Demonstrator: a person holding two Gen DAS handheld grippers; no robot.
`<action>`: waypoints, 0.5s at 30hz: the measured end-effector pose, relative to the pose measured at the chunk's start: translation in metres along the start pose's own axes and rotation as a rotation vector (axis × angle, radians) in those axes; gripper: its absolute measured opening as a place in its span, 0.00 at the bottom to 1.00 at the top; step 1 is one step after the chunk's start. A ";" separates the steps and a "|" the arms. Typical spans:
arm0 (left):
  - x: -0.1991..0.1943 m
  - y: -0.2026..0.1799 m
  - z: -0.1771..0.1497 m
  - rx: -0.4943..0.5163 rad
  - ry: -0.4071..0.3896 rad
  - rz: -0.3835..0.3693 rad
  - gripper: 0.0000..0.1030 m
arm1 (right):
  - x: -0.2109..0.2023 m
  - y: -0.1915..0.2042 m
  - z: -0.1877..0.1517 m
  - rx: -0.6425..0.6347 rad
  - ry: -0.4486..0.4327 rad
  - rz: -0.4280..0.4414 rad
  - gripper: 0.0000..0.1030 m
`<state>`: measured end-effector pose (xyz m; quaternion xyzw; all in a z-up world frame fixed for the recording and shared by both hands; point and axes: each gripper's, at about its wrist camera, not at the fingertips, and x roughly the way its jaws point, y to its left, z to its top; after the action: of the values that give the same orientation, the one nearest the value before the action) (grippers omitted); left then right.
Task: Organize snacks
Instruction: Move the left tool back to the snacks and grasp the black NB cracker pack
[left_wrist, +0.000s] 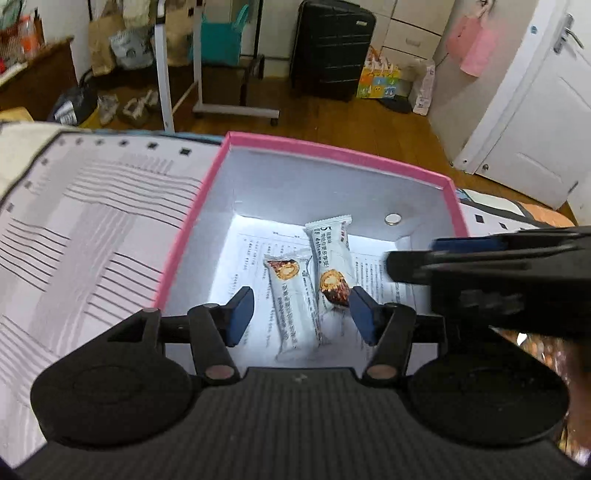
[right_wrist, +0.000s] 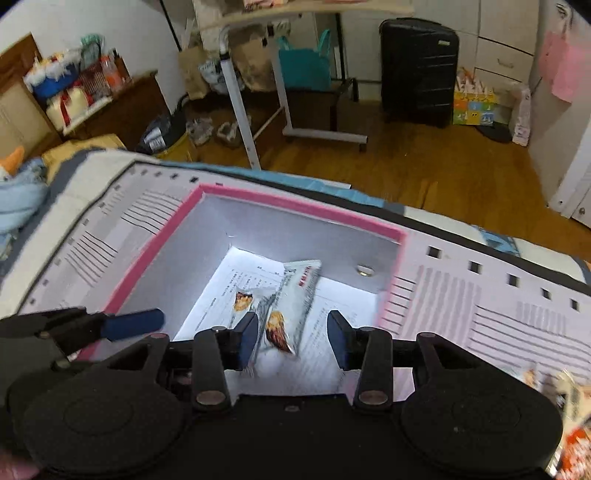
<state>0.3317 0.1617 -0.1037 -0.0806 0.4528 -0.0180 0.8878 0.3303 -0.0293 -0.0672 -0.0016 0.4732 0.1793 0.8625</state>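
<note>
You are holding both tongs over the pink-rimmed box (left_wrist: 192, 221). Your left tongs (left_wrist: 301, 314) are standing parted, gripping nothing; your right tongs (right_wrist: 291, 338) are standing parted too, empty. Two white snack bars (left_wrist: 330, 266) are lying side by side on the printed sheet (left_wrist: 255, 251) inside the box, below the pads.

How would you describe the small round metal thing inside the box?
Find the pink-rimmed box. The disc sits on its grey inner wall near the far right corner, apart from the two snack bars on the floor. It alone is round, small and shiny.
</note>
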 end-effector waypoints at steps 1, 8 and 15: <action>-0.011 -0.002 -0.001 0.022 -0.007 -0.003 0.55 | -0.013 -0.006 -0.004 0.010 -0.008 0.002 0.46; -0.086 -0.030 -0.013 0.143 -0.030 -0.008 0.56 | -0.104 -0.047 -0.044 0.085 -0.040 0.030 0.47; -0.142 -0.088 -0.019 0.181 -0.024 -0.196 0.55 | -0.174 -0.080 -0.084 0.075 -0.089 0.017 0.49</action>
<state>0.2366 0.0872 0.0134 -0.0440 0.4285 -0.1445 0.8908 0.2017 -0.1719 0.0151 0.0426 0.4408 0.1686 0.8806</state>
